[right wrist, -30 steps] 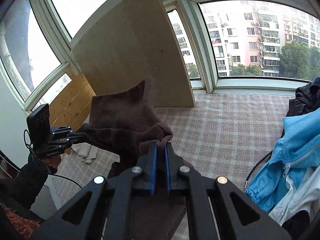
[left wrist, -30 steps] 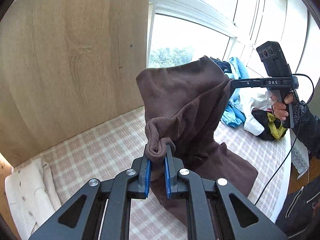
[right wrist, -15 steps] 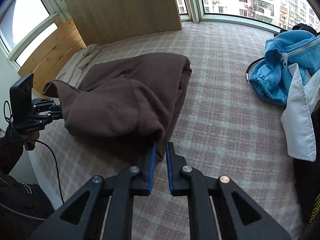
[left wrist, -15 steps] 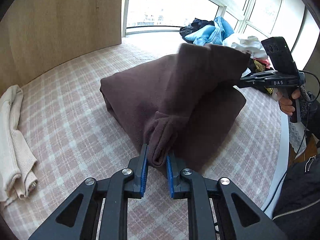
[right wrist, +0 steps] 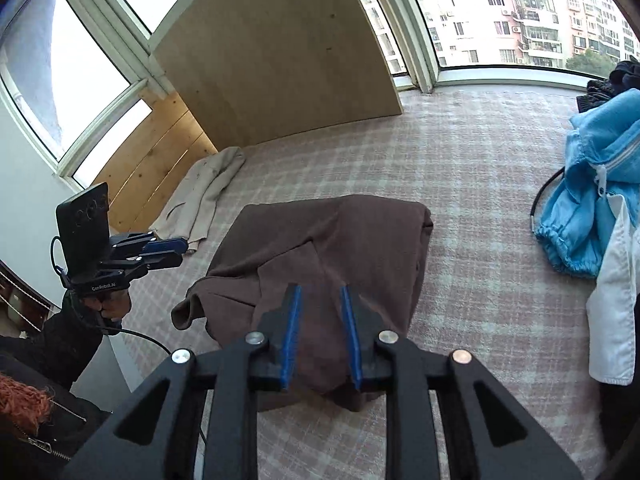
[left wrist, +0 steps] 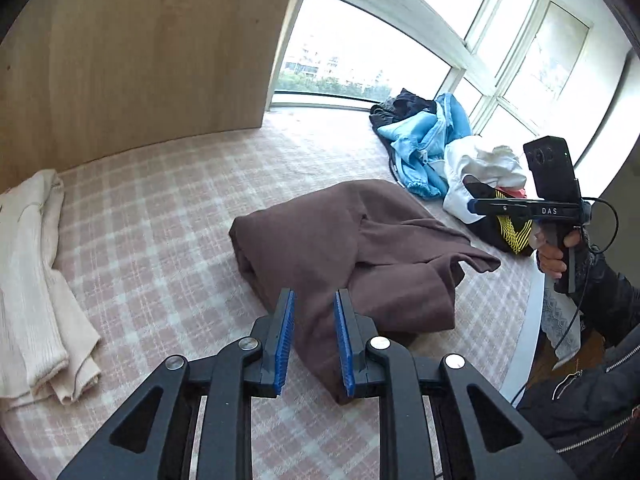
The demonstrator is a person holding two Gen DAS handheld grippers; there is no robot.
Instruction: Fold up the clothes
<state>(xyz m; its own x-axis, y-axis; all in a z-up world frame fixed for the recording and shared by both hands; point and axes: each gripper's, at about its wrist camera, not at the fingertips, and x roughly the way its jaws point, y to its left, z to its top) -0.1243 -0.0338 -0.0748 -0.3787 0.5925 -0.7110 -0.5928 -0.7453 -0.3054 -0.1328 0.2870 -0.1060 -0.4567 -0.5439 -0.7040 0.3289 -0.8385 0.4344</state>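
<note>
Looking down both wrist cameras, I have the brown fleece garment (left wrist: 352,248) lying on the pink-checked bed cover (left wrist: 160,240), doubled over itself into a lumpy rectangle with one loose flap curling up at its near edge. My left gripper (left wrist: 314,340) hangs just above its near end, pads parted, holding nothing; my right gripper (right wrist: 320,336) is likewise spread and empty over the other near corner. The garment's long axis runs away from me toward the window, and each gripper sits about equally near it. Its cloth looks soft, thick and matte, apt to slump. A cream knitted garment (left wrist: 32,280) lies to one side, a blue jacket (right wrist: 592,192) in the pile opposite.
</note>
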